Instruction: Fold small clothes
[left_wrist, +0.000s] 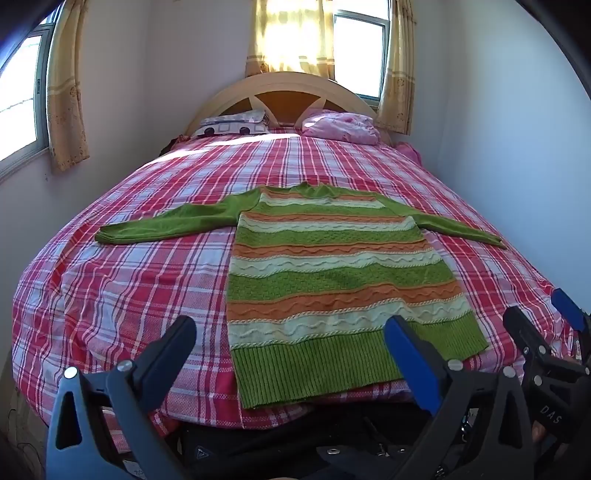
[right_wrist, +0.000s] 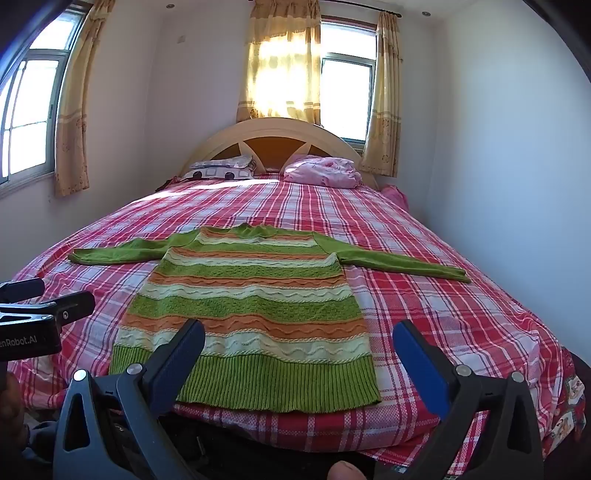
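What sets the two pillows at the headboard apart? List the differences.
The left pillow is white with grey squares and dark round spots; the right pillow is pink with a faint print. The left pillow lies flat and neat; the right pillow looks rumpled and bunched, sitting higher. Both rest at the head of the plaid bedspread, against the arched wooden headboard.
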